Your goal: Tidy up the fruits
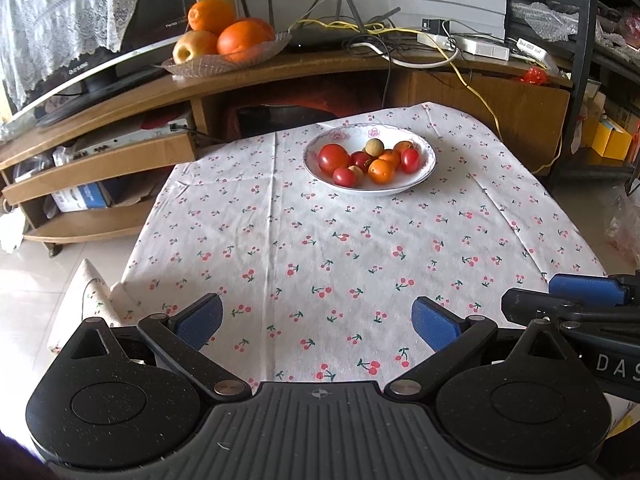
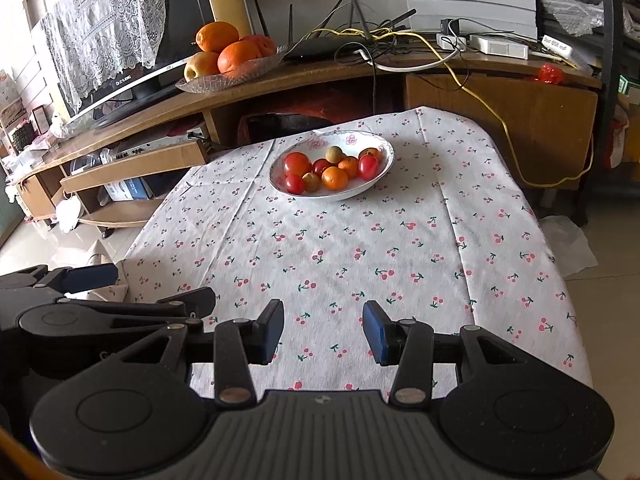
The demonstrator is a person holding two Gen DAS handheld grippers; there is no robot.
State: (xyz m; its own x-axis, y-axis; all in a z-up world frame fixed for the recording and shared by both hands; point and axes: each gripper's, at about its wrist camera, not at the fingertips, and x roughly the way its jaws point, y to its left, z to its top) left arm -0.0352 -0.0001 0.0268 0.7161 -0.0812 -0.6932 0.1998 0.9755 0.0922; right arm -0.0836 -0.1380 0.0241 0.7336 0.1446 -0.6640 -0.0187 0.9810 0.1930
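- white bowl [image 1: 428, 160] with pink flower print is the landmark; sits on the cherry-print tablecloth [image 1: 320, 248] toward the table's far edge; upright
- inside the bowl: large red tomato [image 1: 333, 158] on its left side; small red tomato [image 1: 344, 176] at the near rim; oval red tomato [image 1: 409, 160] on the right; orange citrus [image 1: 381, 171] near the middle front; tan round fruit [image 1: 373, 147] at the back; all touching, heaped together
- left gripper [image 1: 318, 322] well on the near side of the bowl, above bare cloth; blue pads spread wide, released, nothing between them
- right gripper [image 2: 323, 332] also near side of the bowl; pads apart with a narrower gap, released, empty
- beyond the bowl, wooden TV stand [image 1: 280, 68]; glass dish [image 1: 188, 66] on it, up and left of the bowl, holding oranges [image 1: 240, 42] and an apple [image 1: 194, 46]
- router and cables [image 1: 360, 36] behind the bowl on the same stand
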